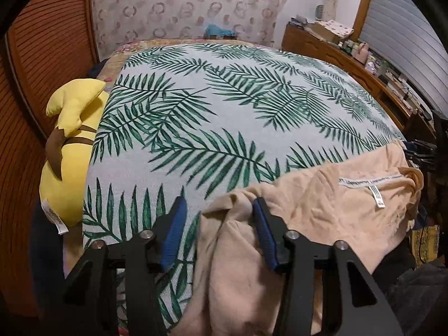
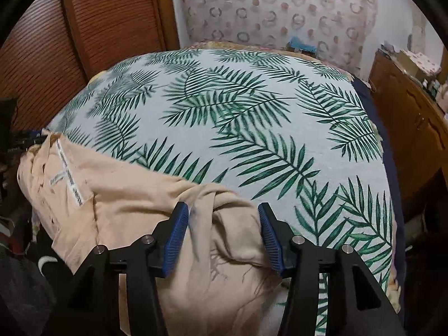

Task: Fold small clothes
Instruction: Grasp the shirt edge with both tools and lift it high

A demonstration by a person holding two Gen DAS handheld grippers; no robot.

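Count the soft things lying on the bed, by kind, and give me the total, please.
Peach cotton garment with white labels: 1
Yellow plush toy with brown tail: 1
White bedspread with green palm leaf print: 1
Total: 3

one peach garment [image 1: 322,212], one yellow plush toy [image 1: 70,151]

Indoor light: soft, even, moderately dim. Shadows faint. No glare. Strong fisheye curvature, black vignette corners; slight blur throughout.
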